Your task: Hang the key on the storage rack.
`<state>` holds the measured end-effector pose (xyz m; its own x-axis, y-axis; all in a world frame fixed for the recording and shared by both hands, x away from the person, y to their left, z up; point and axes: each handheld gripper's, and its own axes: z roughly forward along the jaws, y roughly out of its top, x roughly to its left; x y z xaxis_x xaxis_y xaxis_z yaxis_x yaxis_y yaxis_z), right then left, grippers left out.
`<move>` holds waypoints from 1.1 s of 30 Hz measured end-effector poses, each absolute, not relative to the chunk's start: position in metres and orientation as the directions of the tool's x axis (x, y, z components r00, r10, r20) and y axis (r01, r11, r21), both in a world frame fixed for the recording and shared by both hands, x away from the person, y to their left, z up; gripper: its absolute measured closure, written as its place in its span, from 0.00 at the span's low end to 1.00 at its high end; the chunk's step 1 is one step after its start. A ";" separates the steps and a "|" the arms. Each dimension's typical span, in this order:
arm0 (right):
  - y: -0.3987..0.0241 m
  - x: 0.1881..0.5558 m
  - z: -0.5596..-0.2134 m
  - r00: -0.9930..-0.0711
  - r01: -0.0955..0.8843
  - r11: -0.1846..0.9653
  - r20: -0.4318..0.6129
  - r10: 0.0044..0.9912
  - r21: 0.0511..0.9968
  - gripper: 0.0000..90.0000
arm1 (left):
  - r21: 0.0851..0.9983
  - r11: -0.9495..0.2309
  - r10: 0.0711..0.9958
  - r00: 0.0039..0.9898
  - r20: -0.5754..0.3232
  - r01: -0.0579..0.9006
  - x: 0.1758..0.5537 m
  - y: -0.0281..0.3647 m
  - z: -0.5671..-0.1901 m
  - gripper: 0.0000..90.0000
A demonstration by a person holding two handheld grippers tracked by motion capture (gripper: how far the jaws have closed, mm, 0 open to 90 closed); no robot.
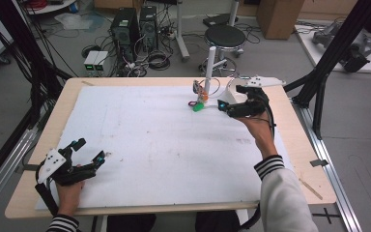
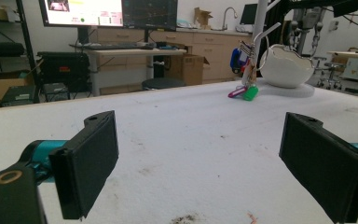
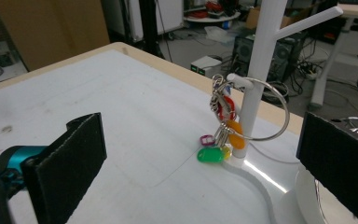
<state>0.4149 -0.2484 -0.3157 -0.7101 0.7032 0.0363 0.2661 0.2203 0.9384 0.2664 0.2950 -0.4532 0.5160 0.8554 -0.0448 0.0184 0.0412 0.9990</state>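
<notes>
Keys (image 3: 221, 135) on a large metal ring (image 3: 261, 109) hang from a short peg of the white stand (image 3: 261, 56) at the far right of the bench (image 1: 140, 145), their coloured tags reaching down to the white sheet. A white bowl (image 2: 286, 65) sits just beside the stand. The right gripper (image 1: 232, 104) hovers near the keys with its jaws spread wide, holding nothing. The left gripper (image 1: 89, 152) rests at the near left corner, well apart, jaws also wide open and empty.
</notes>
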 end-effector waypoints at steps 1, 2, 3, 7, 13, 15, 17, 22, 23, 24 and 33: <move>-0.252 0.411 -0.318 -0.717 0.258 0.214 0.039 0.696 0.942 0.01 | 0.999 0.042 0.856 0.515 -0.046 0.019 0.266 0.295 -0.453 0.13; -0.255 0.406 -0.321 -0.724 0.249 0.210 0.038 0.688 0.945 0.01 | 0.999 0.043 0.856 0.515 -0.046 0.019 0.266 0.295 -0.453 0.13; -0.258 0.402 -0.325 -0.727 0.243 0.207 0.037 0.685 0.948 0.01 | 0.999 0.041 0.856 0.516 -0.044 0.018 0.266 0.295 -0.453 0.13; -0.273 0.382 -0.347 -0.750 0.230 0.203 0.040 0.660 0.952 0.01 | 0.999 0.040 0.856 0.516 -0.043 0.018 0.266 0.295 -0.453 0.13; -0.292 0.356 -0.387 -0.763 0.175 0.163 0.029 0.646 0.971 0.01 | 0.999 0.032 0.856 0.515 -0.036 0.017 0.266 0.295 -0.453 0.13; -0.297 0.352 -0.400 -0.761 0.187 0.159 0.041 0.647 0.969 0.01 | 0.999 0.031 0.856 0.516 -0.035 0.015 0.266 0.294 -0.453 0.13; -0.303 0.349 -0.411 -0.759 0.189 0.153 0.045 0.650 0.970 0.01 | 0.999 0.033 0.857 0.514 -0.036 0.016 0.266 0.295 -0.453 0.13; -0.314 0.341 -0.433 -0.741 0.209 0.123 0.075 0.667 0.970 0.01 | 0.999 0.033 0.857 0.515 -0.037 0.016 0.266 0.294 -0.453 0.13; -0.315 0.340 -0.436 -0.739 0.210 0.117 0.080 0.669 0.971 0.01 | 0.999 0.032 0.857 0.514 -0.036 0.016 0.266 0.294 -0.453 0.13; -0.317 0.339 -0.440 -0.738 0.204 0.105 0.082 0.670 0.973 0.01 | 0.999 0.033 0.857 0.514 -0.038 0.018 0.266 0.294 -0.453 0.13; -0.322 0.333 -0.448 -0.724 0.155 0.048 0.081 0.685 0.987 0.01 | 0.999 0.029 0.860 0.510 -0.033 0.017 0.266 0.294 -0.453 0.13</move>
